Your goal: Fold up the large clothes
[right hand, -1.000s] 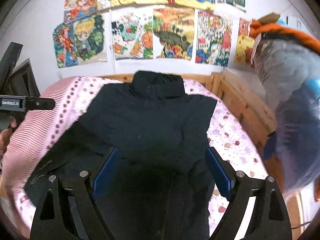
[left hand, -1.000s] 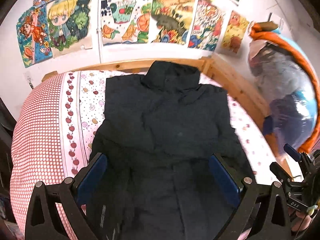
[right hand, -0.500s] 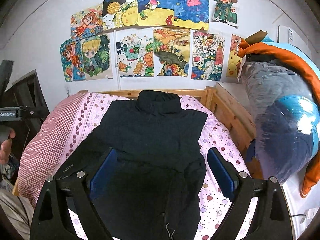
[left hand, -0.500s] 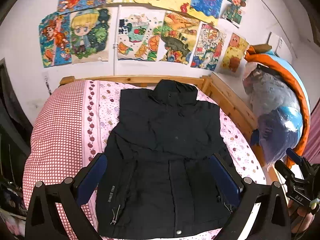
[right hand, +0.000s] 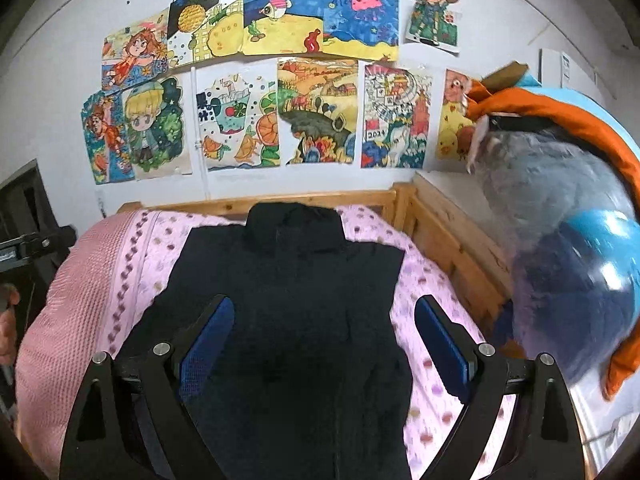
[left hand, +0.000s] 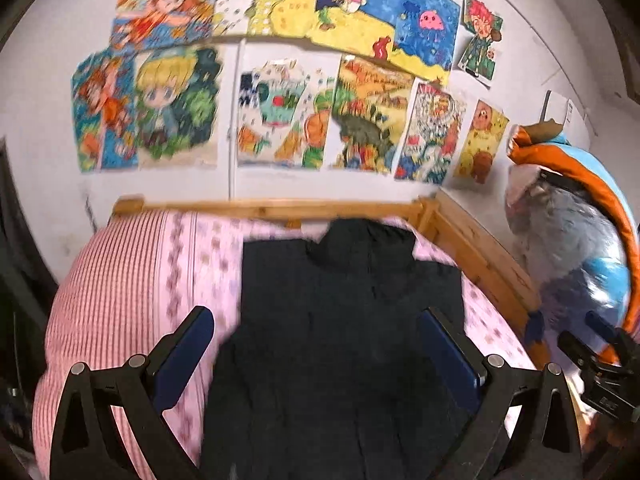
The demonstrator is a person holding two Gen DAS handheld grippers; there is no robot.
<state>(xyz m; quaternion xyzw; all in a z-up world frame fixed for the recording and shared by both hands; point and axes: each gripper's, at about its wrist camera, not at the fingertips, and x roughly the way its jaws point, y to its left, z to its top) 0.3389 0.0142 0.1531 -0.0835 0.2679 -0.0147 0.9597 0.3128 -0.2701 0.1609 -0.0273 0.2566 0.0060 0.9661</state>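
The left tool (left hand: 316,336) and the right tool (right hand: 324,326) both hover with jaws spread wide and nothing between them, low in each frame above the black jacket (right hand: 296,292). The jacket lies flat in the middle of the frame on the pink bed (right hand: 76,304), collar toward the wooden headboard (right hand: 360,196); its sides look turned in, though the lengthwise folds seem left to do. At the right edge, a clear bag (right hand: 568,248) bulges with stuffed bedding or clothes.
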